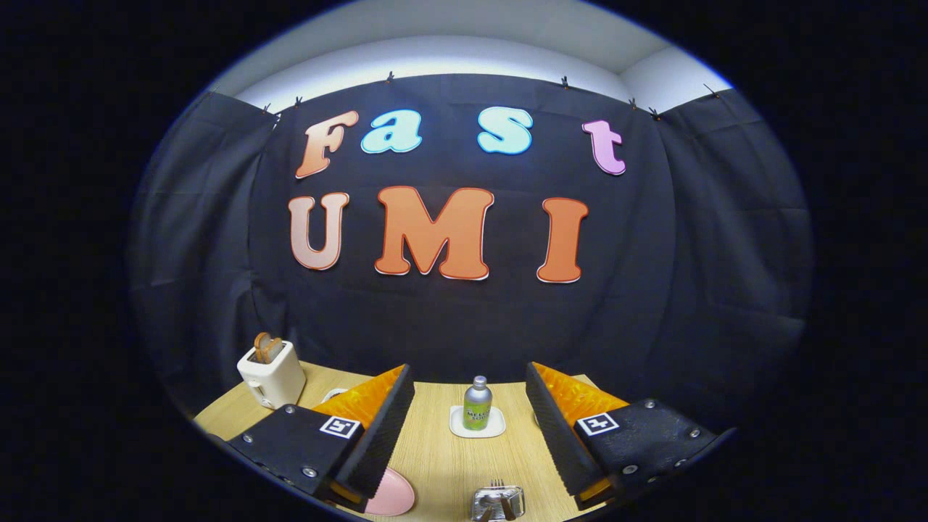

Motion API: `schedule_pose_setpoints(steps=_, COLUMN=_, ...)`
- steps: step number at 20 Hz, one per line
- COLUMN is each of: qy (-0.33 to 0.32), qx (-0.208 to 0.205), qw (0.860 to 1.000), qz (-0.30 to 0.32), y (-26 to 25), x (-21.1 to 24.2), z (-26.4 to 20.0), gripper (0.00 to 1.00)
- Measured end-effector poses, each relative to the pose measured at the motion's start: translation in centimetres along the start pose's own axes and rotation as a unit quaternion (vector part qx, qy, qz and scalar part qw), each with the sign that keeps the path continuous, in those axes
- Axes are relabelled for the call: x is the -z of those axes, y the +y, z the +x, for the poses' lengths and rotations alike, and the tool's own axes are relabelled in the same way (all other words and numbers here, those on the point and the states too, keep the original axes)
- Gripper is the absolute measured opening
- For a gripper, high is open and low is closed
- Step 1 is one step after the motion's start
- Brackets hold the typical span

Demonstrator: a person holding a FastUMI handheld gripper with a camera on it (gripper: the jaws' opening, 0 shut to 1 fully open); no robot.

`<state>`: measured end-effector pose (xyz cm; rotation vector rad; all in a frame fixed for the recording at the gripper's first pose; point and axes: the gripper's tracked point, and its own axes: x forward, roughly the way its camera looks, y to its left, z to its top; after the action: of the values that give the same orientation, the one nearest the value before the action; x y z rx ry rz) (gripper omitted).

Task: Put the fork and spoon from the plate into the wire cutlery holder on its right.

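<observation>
The fingers (470, 377) stand wide apart, gripping nothing, above the wooden bench (442, 457). Between them, low down, the wire cutlery holder (497, 503) carries a fork (496, 484) tines up, with the pink plate (391, 496) to its left by the left finger. Beyond the fingers a bottle (477, 403) stands on a white coaster (458, 428); a toaster (271, 374) sits far left.

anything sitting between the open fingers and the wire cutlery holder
Nothing visible does. The gripper is open, fingers spread apart, and the wire cutlery holder sits on bare table low between them, fork tines already poking out. The bottle stands farther off, beyond it.
</observation>
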<state>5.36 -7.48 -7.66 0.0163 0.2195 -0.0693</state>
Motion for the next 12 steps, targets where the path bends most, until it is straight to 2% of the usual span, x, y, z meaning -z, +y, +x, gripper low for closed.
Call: schedule_pose_setpoints(steps=12, qy=-0.039, qx=-0.025, qw=0.999, qz=0.010, y=2.4, x=-2.5, z=-0.2, gripper=0.94)
